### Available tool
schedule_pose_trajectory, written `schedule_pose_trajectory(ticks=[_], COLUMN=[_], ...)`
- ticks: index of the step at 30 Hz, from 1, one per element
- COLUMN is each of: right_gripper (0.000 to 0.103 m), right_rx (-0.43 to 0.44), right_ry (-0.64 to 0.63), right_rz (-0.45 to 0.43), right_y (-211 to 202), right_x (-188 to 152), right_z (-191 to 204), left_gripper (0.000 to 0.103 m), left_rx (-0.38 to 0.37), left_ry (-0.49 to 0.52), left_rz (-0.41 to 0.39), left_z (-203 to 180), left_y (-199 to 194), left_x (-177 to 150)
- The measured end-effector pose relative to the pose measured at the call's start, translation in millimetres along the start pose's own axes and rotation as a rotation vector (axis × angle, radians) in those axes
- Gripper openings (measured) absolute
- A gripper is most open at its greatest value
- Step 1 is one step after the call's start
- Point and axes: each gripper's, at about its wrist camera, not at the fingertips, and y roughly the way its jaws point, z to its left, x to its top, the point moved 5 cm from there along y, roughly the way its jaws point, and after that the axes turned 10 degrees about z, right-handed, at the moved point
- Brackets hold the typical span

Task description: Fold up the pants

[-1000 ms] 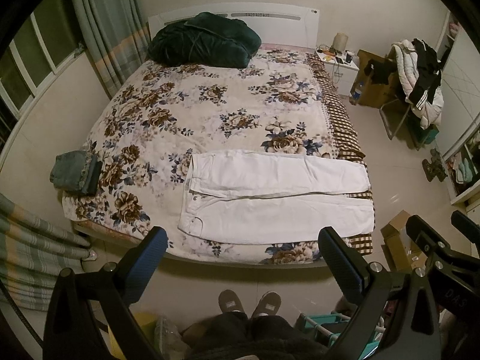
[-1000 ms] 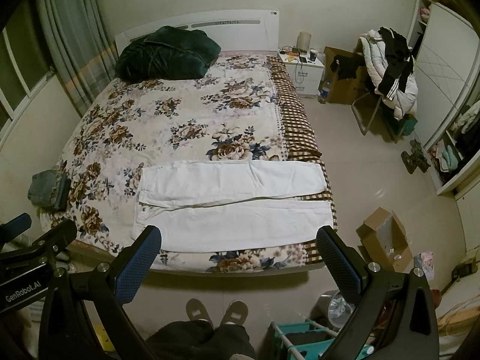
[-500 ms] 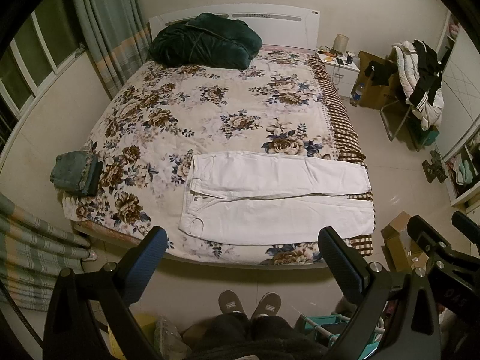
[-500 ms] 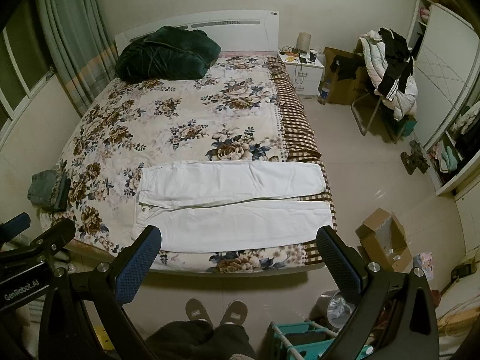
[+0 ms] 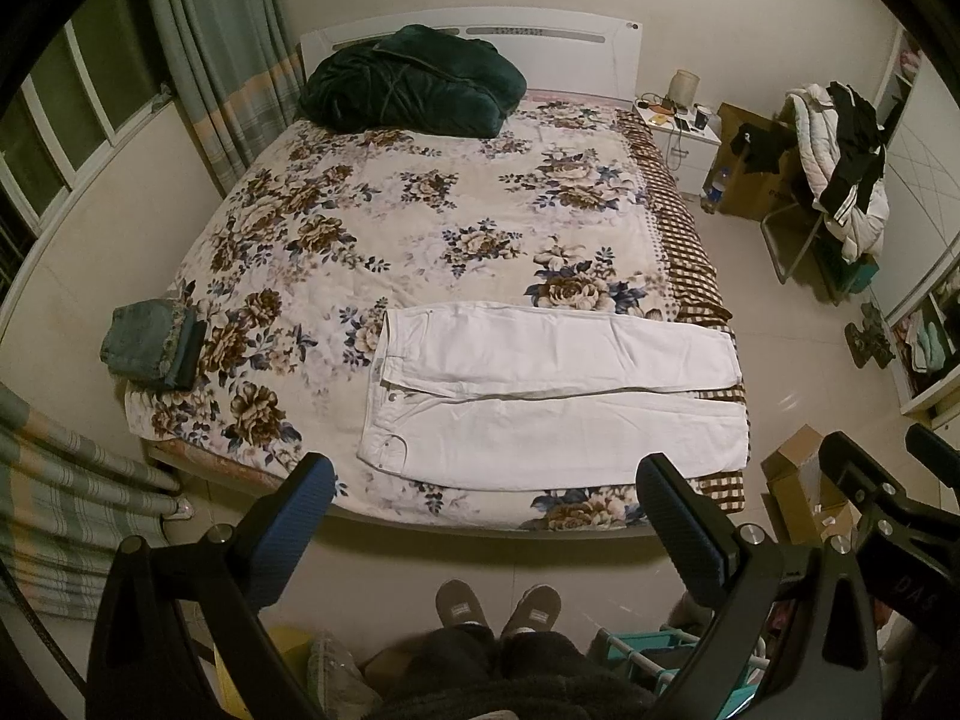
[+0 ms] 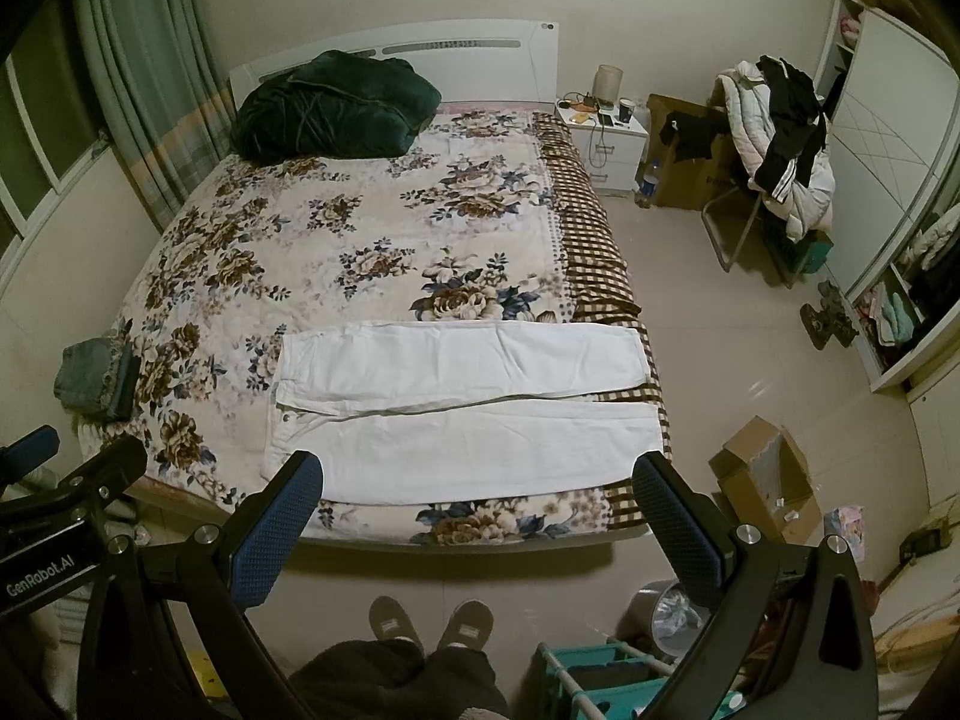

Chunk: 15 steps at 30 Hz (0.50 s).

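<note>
My slippers (image 5: 498,606) stand on the floor below both claws. My left claw (image 5: 486,510) and right claw (image 6: 474,504) gape wide, holding nothing, short of the bed (image 5: 420,228). White pants (image 5: 552,402) lie flat across its near edge, waist left. Folded jeans (image 5: 150,351) sit at the left corner, a green blanket (image 5: 414,90) by the headboard.

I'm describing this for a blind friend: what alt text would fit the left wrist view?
White pants lie spread flat near the foot of a floral bed, waistband to the left. The open left gripper hovers above the floor, holding nothing. Folded jeans sit at the bed's left corner.
</note>
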Motion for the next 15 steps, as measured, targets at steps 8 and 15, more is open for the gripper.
schedule_pose_trajectory(ticks=[8, 15], right_gripper=[0.103, 0.103], right_rx=[-0.001, 0.006], right_ry=[0.0, -0.008], right_rz=[-0.003, 0.004], right_y=[-3, -10], right_x=[2, 13], right_z=[0, -3], left_gripper=[0.103, 0.103], left_rx=[0.0, -0.006], left_ry=[0.001, -0.002], left_rz=[0.001, 0.007], left_z=[0, -1], left_y=[0, -3], left_x=[0, 3])
